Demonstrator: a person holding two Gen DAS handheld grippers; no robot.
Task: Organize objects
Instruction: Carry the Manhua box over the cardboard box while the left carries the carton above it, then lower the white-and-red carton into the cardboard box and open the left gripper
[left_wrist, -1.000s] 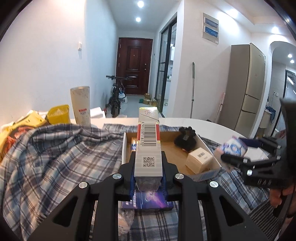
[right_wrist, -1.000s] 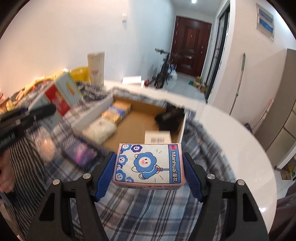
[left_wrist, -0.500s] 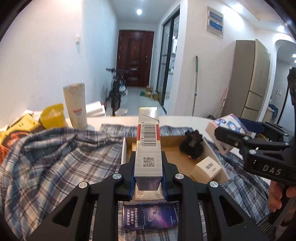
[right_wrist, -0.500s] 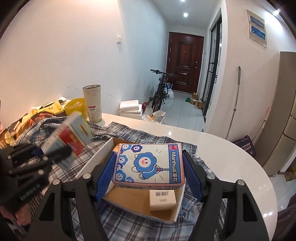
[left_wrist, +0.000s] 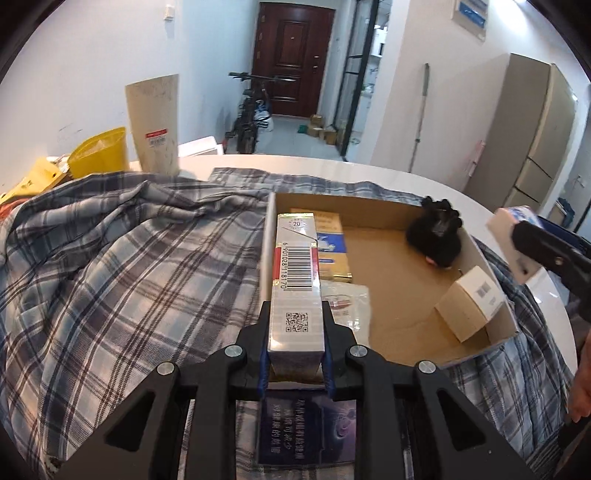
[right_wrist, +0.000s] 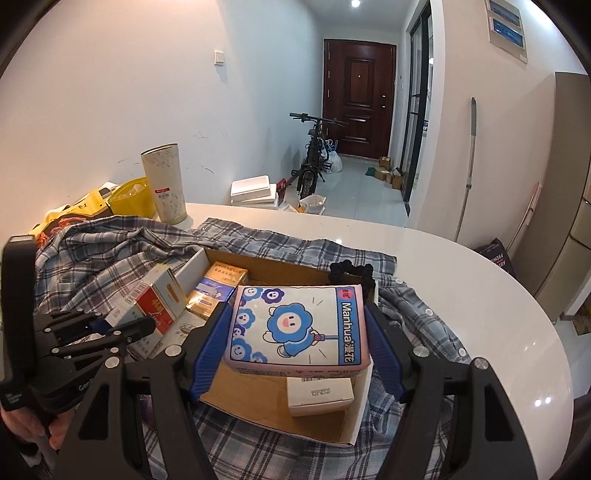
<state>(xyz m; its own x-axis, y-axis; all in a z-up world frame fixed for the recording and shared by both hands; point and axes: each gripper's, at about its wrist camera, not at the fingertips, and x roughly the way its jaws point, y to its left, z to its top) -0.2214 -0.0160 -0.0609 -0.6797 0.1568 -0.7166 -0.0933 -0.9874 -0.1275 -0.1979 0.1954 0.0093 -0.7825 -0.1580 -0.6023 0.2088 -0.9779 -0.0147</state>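
My left gripper (left_wrist: 296, 332) is shut on a narrow red-and-white carton (left_wrist: 295, 280) with a barcode, which hangs over the left side of the open cardboard box (left_wrist: 369, 206). My right gripper (right_wrist: 297, 319) is shut on a pink tissue pack (right_wrist: 295, 302) printed with a blue flower figure, held above the box's (right_wrist: 258, 402) right half. The box holds gold and blue packs (left_wrist: 332, 251), a white packet (left_wrist: 351, 299), a black object (left_wrist: 437, 236) and a small white-tan box (left_wrist: 469, 302). In the right wrist view the left gripper (right_wrist: 122, 325) holds the carton (right_wrist: 159, 306) at the left.
A plaid shirt (left_wrist: 110, 266) covers the white round table (right_wrist: 480, 295) under and around the box. A dark purple pack (left_wrist: 306, 432) lies on the shirt below my left gripper. A tall pale tube (left_wrist: 155, 125) and a yellow bag (left_wrist: 99, 151) stand at the back left.
The left gripper has moved forward and down, bringing the carton over the box's left side. The right gripper has carried the tissue pack over the box. Both grips are unchanged.
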